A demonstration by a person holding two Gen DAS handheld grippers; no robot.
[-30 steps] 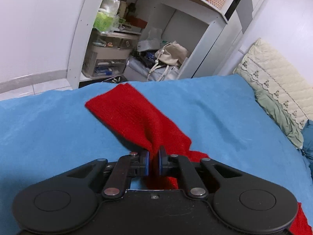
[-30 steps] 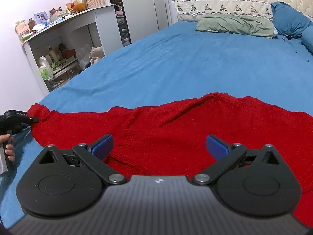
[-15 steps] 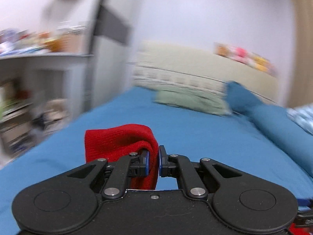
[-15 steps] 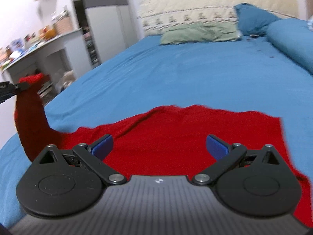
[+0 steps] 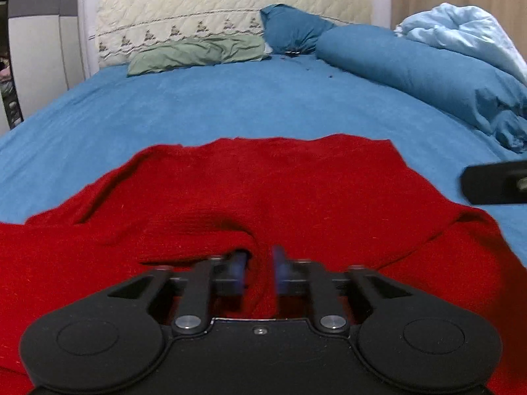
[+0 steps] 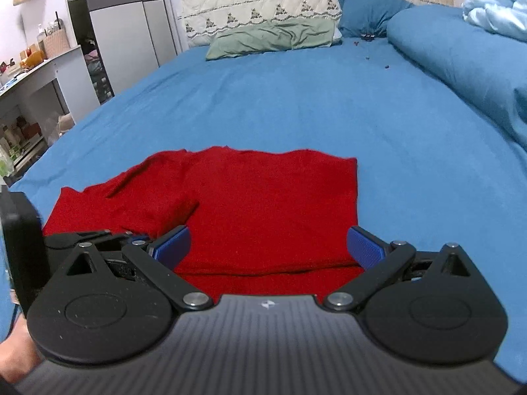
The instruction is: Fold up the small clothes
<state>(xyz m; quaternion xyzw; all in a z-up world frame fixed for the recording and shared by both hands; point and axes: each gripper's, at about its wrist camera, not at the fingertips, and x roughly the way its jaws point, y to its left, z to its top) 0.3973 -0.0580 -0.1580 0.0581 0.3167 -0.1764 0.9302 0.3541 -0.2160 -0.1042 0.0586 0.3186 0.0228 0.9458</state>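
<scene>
A red knitted garment (image 5: pixel 263 191) lies on the blue bed (image 5: pixel 230 105), one side folded over the middle. My left gripper (image 5: pixel 260 270) sits low on the garment; its jaws stand slightly apart with a ridge of red cloth between them, and the pads are blurred. In the right wrist view the garment (image 6: pixel 263 204) lies flat with the folded part at the left. My right gripper (image 6: pixel 268 247) is wide open and empty just above its near edge. The left gripper's body (image 6: pixel 19 243) shows at the left edge there.
A green pillow (image 6: pixel 270 38), a dark blue pillow (image 6: pixel 365 10) and a rolled blue duvet (image 6: pixel 461 62) lie at the head and right of the bed. A desk with shelves (image 6: pixel 29 75) and a wardrobe (image 6: pixel 125 26) stand on the left.
My left gripper carried the sleeve up and across, laid it over the garment's middle, and its jaws have parted slightly. My right gripper stayed open, shifting slightly.
</scene>
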